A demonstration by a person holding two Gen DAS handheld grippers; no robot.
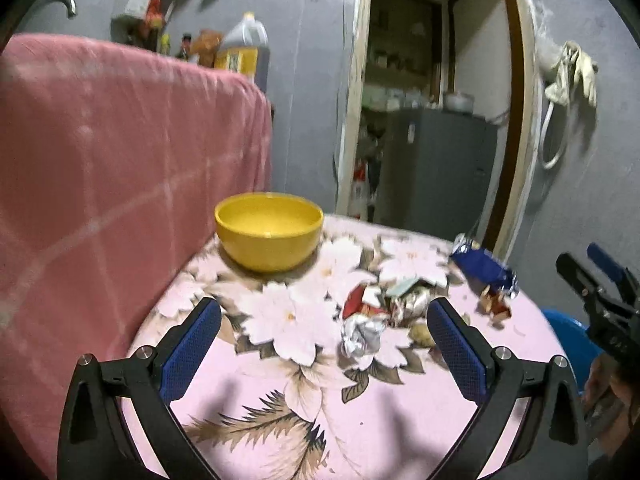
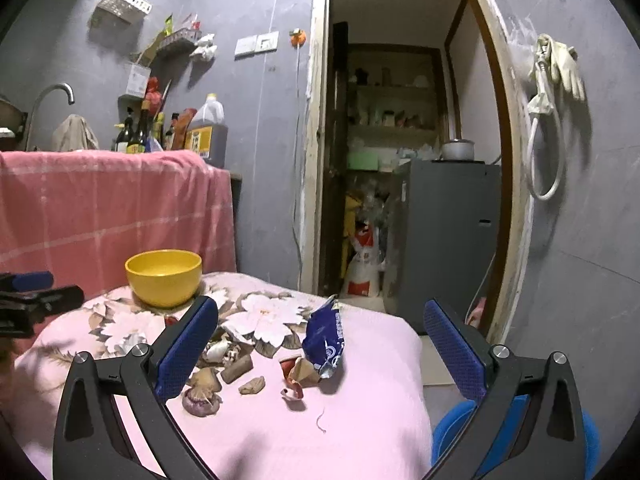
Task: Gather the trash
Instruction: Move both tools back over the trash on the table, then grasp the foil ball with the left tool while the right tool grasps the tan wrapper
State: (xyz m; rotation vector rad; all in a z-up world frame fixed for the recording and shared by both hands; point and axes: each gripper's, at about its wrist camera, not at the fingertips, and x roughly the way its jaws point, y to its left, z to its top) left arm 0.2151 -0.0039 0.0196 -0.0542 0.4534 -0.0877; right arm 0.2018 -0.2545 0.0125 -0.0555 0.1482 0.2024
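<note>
Trash lies on the pink floral tablecloth (image 1: 280, 392): a crumpled foil ball (image 1: 360, 336), red and silver wrappers (image 1: 384, 300), a blue snack bag (image 1: 484, 268) and small red scraps (image 1: 496, 304). My left gripper (image 1: 324, 320) is open and empty, hovering just short of the foil ball. In the right wrist view the blue snack bag (image 2: 324, 340) stands crumpled, with paper scraps (image 2: 298, 372), peels and shells (image 2: 224, 368) beside it. My right gripper (image 2: 320, 328) is open and empty above the table's near edge. A yellow bowl (image 1: 269, 236) sits at the table's far left.
A pink cloth-covered counter (image 1: 100, 160) stands left of the table, with bottles (image 2: 140, 132) behind it. A blue stool (image 2: 516, 432) stands by the table's right side. An open doorway with a grey fridge (image 2: 444, 236) lies beyond. The right gripper shows at the left wrist view's right edge (image 1: 600, 292).
</note>
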